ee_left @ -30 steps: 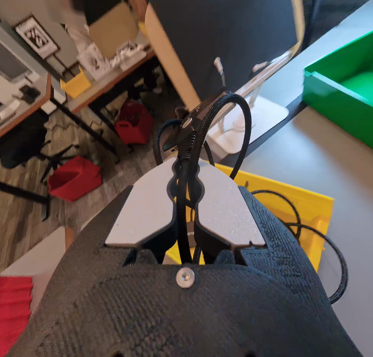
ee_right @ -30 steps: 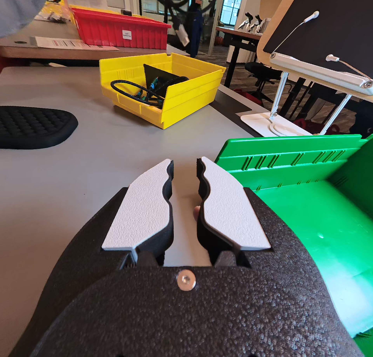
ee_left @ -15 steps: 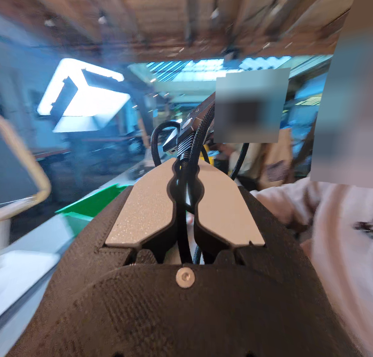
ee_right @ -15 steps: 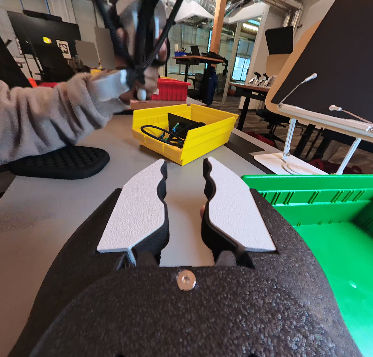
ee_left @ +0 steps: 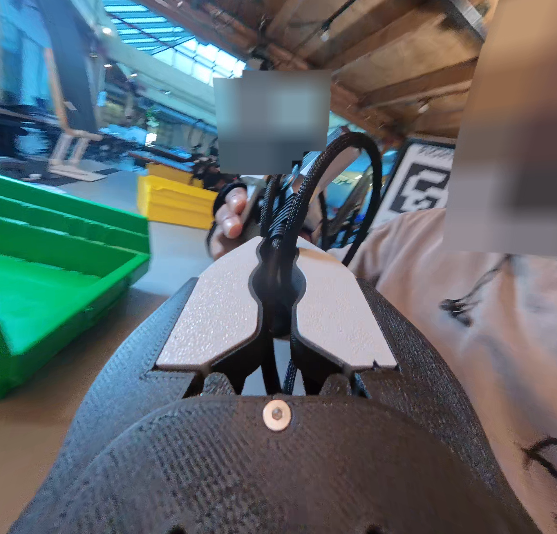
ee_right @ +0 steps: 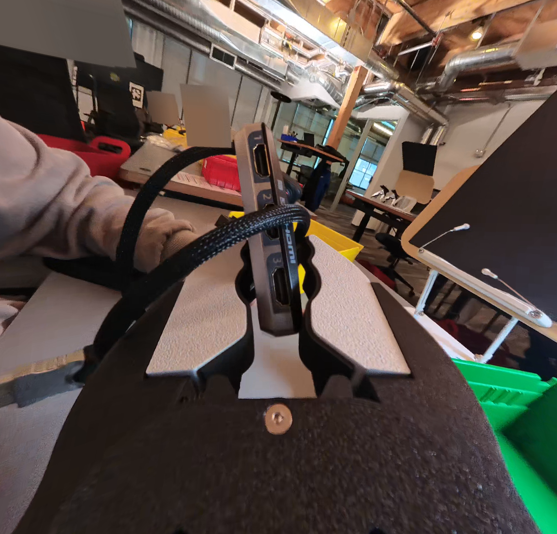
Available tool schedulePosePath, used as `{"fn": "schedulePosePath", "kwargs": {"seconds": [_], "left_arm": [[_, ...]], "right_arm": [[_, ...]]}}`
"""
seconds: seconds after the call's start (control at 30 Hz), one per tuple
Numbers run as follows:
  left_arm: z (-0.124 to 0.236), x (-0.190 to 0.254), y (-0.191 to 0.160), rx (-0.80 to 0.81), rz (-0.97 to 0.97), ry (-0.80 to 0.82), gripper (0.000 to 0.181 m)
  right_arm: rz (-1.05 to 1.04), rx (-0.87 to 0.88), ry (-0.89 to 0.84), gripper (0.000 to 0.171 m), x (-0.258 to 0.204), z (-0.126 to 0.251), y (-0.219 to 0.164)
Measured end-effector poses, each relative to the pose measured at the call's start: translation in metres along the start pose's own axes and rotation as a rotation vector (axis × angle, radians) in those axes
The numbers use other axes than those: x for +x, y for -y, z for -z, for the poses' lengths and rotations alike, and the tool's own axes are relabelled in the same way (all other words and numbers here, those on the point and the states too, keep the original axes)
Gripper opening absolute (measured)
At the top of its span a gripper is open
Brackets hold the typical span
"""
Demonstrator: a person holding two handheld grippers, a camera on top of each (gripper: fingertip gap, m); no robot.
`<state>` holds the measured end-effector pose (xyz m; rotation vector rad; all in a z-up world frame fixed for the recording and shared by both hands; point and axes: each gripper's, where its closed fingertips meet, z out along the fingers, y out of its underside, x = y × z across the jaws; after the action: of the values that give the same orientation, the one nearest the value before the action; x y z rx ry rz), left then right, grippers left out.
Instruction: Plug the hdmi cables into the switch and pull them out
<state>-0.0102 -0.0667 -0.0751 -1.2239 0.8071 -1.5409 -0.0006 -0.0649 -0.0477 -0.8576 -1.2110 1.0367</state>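
Left tool: we see our left tool (ee_left: pixel 278 248) with its two pale textured fingers (ee_left: pixel 217 311) pressed together on a black braided HDMI cable (ee_left: pixel 304 194). The ribbed strain relief of the plug stands out just past the fingertips.

Cable path: from the left tool the black braided HDMI cable rises, makes a tall loop and comes down again on the right side. In the right wrist view we see this cable (ee_right: pixel 211 242) cross in front of the switch, at its middle port.

Right tool: our right tool (ee_right: pixel 275 254) is clamped on the slim dark grey HDMI switch box (ee_right: pixel 265 248), one finger on each flat side. The switch stands on its end, nearly upright and a little tilted.

Switch ports: we look at the narrow edge with three ports. The top port and the bottom port are open and have nothing in them. The middle port is hidden behind the cable, so we cannot tell if a plug sits in it.

Person: a grey sleeve (ee_right: pixel 60 200) shows at the left of the right wrist view.

Bins: the green plastic bin (ee_left: pixel 60 272) lies on the grey table (ee_right: pixel 60 323), and the yellow plastic bin (ee_left: pixel 174 200) stands farther back.
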Motion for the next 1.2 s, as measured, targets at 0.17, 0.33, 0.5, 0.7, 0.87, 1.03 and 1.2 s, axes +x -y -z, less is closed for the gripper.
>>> {"fn": "schedulePosePath", "kwargs": {"seconds": [0.17,0.33,0.5,0.7,0.87,1.03,1.2], "left_arm": [[0.031,-0.026,0.025,-0.109,-0.277,0.311,0.024],[0.043,-0.001,0.076,-0.169,-0.645,0.523,0.029],[0.021,0.010,0.019,-0.667,-1.007,0.522,0.043],[0.029,0.008,-0.021,-0.891,-1.195,0.436,0.021],[0.031,0.035,-0.020,-0.746,-1.042,0.288,0.020],[0.029,0.060,0.011,-0.456,-0.892,0.201,0.020],[0.030,0.068,0.034,-0.211,-0.747,0.149,0.020]], "right_arm": [[0.099,-0.070,-0.145,0.031,0.024,0.011,-0.001],[0.227,-0.242,-0.215,0.032,0.034,0.008,-0.020],[0.401,-0.437,-0.145,0.032,0.004,-0.020,-0.052],[0.370,-0.502,-0.012,0.033,-0.017,-0.027,-0.075],[-0.009,-0.410,0.296,0.059,-0.046,-0.008,-0.068],[-0.162,-0.350,0.345,0.068,-0.033,0.010,-0.058],[-0.049,-0.348,0.295,0.067,-0.042,-0.005,-0.065]]}}
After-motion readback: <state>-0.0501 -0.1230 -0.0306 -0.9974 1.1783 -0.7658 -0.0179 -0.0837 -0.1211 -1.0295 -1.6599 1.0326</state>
